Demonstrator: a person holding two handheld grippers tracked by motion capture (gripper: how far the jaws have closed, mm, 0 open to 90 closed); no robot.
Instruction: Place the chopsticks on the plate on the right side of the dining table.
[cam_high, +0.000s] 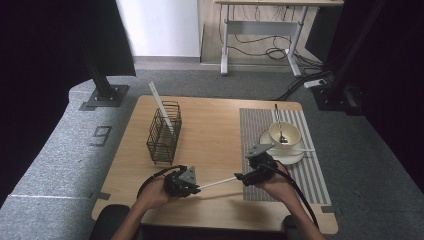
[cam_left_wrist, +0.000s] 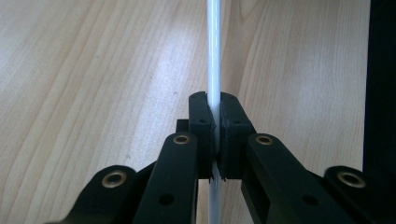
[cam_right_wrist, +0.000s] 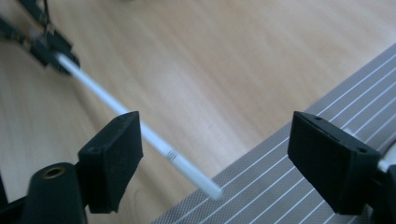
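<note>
My left gripper (cam_high: 198, 188) (cam_left_wrist: 217, 121) is shut on a thin white stick (cam_high: 218, 183) (cam_left_wrist: 214, 56), pinched near one end between the pads. The stick reaches right, low over the wooden table (cam_high: 215, 125), towards my right gripper (cam_high: 240, 176) (cam_right_wrist: 219, 149). In the right gripper view the jaws stand wide open. The white stick (cam_right_wrist: 140, 130) slants past the left jaw and its free end lies between the jaws over the edge of the striped mat (cam_right_wrist: 289, 196). Neither pad touches it. The left gripper (cam_right_wrist: 49, 49) holds its far end.
A black wire basket (cam_high: 164, 132) with another white stick (cam_high: 161, 105) leaning in it stands at the table's left. On the grey striped mat (cam_high: 312, 172) at the right sits a plate (cam_high: 287, 159) with a bowl (cam_high: 285, 134) and a spoon (cam_high: 278, 125).
</note>
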